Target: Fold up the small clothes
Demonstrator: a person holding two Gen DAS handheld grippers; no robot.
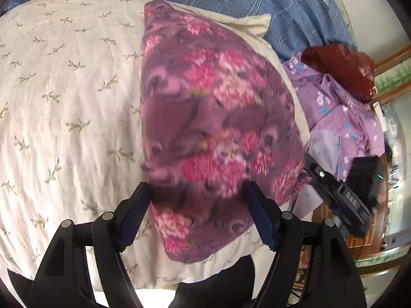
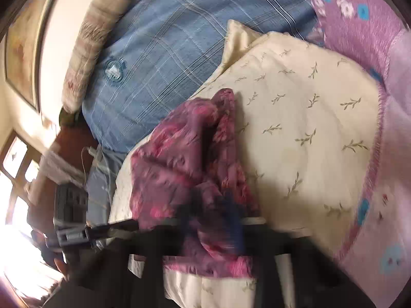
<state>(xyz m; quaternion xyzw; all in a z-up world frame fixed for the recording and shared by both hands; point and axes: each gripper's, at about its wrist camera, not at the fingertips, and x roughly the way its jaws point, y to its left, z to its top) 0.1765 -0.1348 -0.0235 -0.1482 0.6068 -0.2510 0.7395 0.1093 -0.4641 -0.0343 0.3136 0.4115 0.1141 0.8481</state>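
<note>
A small purple garment with pink flowers [image 1: 213, 118] lies on a cream pillow with a green sprig print [image 1: 69, 102]. My left gripper [image 1: 197, 210] is open, its two blue-padded fingers standing on either side of the garment's near part, not closed on it. In the right wrist view the garment [image 2: 190, 154] is bunched and lifted, and my right gripper [image 2: 213, 220] is shut on its near edge; the view is blurred. The right gripper also shows at the right edge of the left wrist view [image 1: 341, 195].
A blue checked bedsheet [image 1: 257, 2] lies beyond the pillow. A lilac flowered blanket [image 1: 341, 118] and a dark red cloth [image 1: 341, 69] lie to the right. In the right wrist view a beige bolster [image 2: 97, 33] and a black device [image 2: 70, 205] are at the left.
</note>
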